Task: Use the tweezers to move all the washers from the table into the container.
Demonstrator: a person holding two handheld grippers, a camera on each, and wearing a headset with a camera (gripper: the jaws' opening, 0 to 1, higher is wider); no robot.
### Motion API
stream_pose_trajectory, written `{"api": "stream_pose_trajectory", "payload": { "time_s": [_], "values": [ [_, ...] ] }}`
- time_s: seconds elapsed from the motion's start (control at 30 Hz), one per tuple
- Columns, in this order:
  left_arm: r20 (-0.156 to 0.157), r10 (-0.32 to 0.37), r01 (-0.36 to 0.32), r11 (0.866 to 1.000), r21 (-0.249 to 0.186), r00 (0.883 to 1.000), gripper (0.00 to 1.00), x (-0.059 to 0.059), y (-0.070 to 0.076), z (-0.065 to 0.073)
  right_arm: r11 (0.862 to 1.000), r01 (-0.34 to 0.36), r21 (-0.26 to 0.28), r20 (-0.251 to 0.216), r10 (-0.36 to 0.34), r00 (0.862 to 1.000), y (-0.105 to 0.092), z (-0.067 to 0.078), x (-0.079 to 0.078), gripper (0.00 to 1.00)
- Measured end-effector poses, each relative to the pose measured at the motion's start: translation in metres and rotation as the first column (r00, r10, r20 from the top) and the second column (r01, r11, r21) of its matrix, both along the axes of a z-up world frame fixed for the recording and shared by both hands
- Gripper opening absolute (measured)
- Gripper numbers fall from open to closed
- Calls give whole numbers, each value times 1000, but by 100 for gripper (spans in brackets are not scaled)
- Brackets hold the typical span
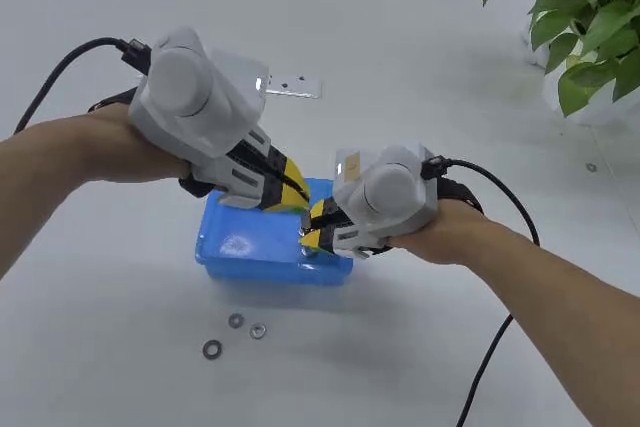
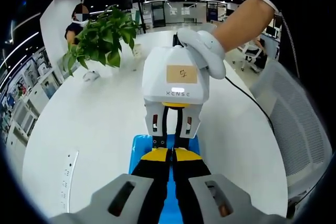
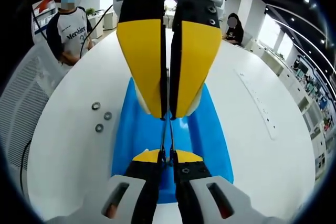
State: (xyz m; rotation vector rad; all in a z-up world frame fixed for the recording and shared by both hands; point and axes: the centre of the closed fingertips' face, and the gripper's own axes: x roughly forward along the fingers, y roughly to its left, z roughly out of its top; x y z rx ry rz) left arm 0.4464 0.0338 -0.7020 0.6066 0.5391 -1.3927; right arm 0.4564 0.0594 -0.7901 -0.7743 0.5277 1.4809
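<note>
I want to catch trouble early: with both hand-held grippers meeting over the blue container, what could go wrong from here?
The slim metal tweezers seem pinched by both the left hand-held gripper and the right hand-held gripper; an uneven release could drop them into the blue plastic container.
Three small metal washers lie loose on the white table beside the container; a low sweep could scatter them.

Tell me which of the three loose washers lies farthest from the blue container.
The darker washer, bottom-left of the trio in the head view; the other two washers sit nearer the container.
</note>
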Motion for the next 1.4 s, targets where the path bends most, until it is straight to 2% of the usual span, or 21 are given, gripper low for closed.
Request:
{"api": "stream_pose_trajectory", "payload": {
  "time_s": [0.67, 1.4],
  "values": [
    [-1, 0, 0, 1000, -3, 1000, 5, 0, -2, -2, 1000, -7, -9, 7, 7, 1000, -1, -2, 0, 10],
    [32, 2, -1, 1000, -7, 999, 5, -14, -1, 25, 1000, -8, 1, 46, 8, 999, 0, 26, -11, 10]
  ]
}}
